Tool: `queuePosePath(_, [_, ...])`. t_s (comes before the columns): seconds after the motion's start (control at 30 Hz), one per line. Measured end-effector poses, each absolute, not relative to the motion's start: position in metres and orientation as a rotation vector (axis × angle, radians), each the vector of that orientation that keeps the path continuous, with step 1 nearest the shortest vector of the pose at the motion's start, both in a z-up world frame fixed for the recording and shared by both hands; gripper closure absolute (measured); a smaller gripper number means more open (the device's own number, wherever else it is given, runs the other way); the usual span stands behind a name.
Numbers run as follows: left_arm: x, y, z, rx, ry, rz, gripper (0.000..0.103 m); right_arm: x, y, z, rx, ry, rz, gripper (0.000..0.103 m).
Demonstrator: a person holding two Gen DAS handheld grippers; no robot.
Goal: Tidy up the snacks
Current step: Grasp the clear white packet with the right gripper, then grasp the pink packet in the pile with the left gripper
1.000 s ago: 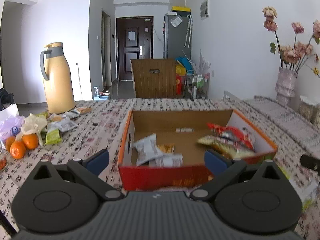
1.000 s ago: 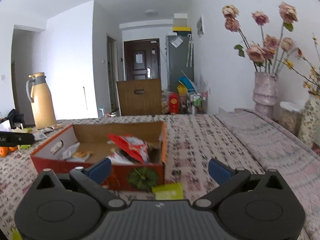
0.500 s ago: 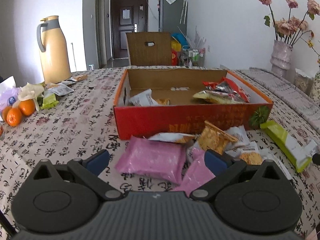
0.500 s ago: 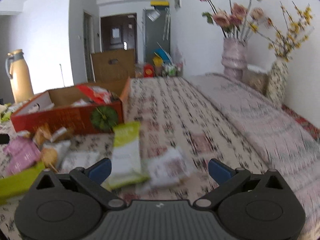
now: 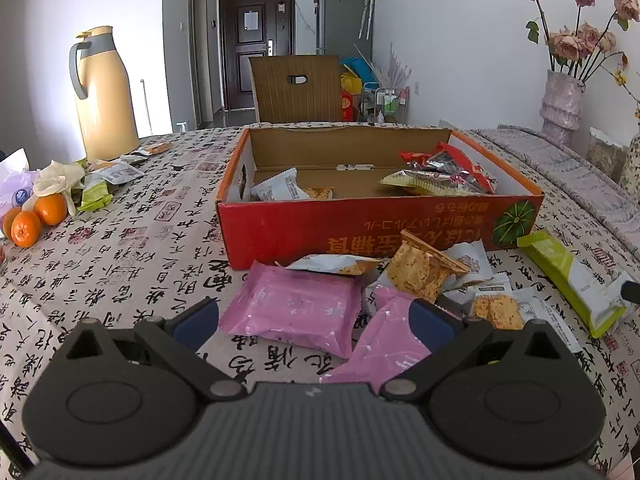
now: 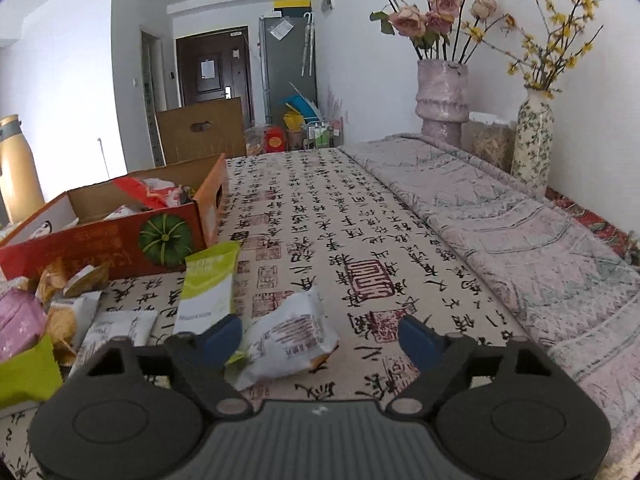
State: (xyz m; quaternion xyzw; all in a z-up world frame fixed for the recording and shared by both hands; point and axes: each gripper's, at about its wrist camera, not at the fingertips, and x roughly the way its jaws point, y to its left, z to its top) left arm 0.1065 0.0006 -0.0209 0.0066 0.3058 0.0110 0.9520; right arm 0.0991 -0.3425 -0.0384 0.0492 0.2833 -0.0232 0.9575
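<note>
Cardboard box (image 5: pixel 376 222): red-fronted and open-topped, it sits mid-worktop with a few snack packets inside.
Loose snacks: two pink packets (image 5: pixel 294 307), cracker packs (image 5: pixel 418 268) and a green bar (image 5: pixel 570 276) lie just near the box's front.
Left gripper (image 5: pixel 314 318): fingers spread, hovering over the pink packets, holding nothing.
Right gripper (image 6: pixel 320 338): fingers spread, empty, above a white packet (image 6: pixel 286 338) right of the pile.
Worktop (image 6: pixel 340 224): calligraphy-print cloth.
Far left: yellow thermos (image 5: pixel 102 92), oranges (image 5: pixel 36 218).

Legible text: none can be read with certainty.
Upside-down characters on red box front (image 5: pixel 376 236); calligraphy print on the counter cloth (image 6: pixel 320 240); small print on white packet (image 6: pixel 292 338).
</note>
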Motion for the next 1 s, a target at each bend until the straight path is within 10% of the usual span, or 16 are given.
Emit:
queuePosePath(0.53, [0.112,-0.002,-0.026,0.018,0.653,0.031,0.000,0.110,-0.324,-0.054,0.102,0.585,0.056,0.084])
queuePosePath(1.0, [0.129,0.011,-0.030,-0.003,0.697,0.064,0.000,0.098,-0.322,-0.020,0.111,0.407,0.002,0.087])
